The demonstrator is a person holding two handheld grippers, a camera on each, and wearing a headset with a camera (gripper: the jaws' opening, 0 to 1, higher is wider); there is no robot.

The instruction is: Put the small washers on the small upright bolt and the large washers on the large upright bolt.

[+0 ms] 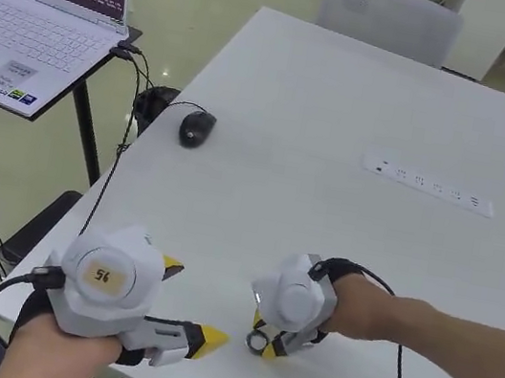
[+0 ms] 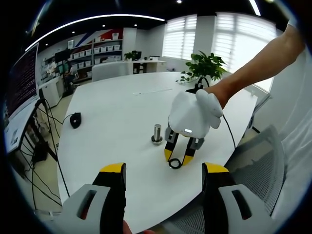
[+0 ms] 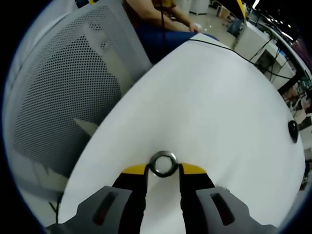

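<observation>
Nearest: left tool (image 1: pixel 193 301), low at head view's left, by the near edge of the surface (image 1: pixel 342 117). Jaws spread wide, released, nothing between them. Yellow tips, white body, held in a hand.

Just beside it, toward the middle: right tool (image 1: pixel 260 344), pointed down at the surface, clenched on a washer (image 3: pixel 163 163). Washer a metal ring, pinched at both sides between the yellow tips, flat face toward the right gripper view. Low over the surface near its edge; cannot tell whether touching.

In left gripper view: bolt (image 2: pixel 157 134) upright on the surface, just beyond the right tool and slightly left of it. Washer apart from the bolt, not on it. Cannot tell whether large or small bolt.

Farther off on the surface: mouse (image 1: pixel 197 127) near the left edge, power strip (image 1: pixel 428 184) toward the far right. Laptop (image 1: pixel 37 27) on a separate stand at left. Chair (image 1: pixel 388 18) at the far side. Plant (image 2: pixel 207 66) beyond the surface in left gripper view.
</observation>
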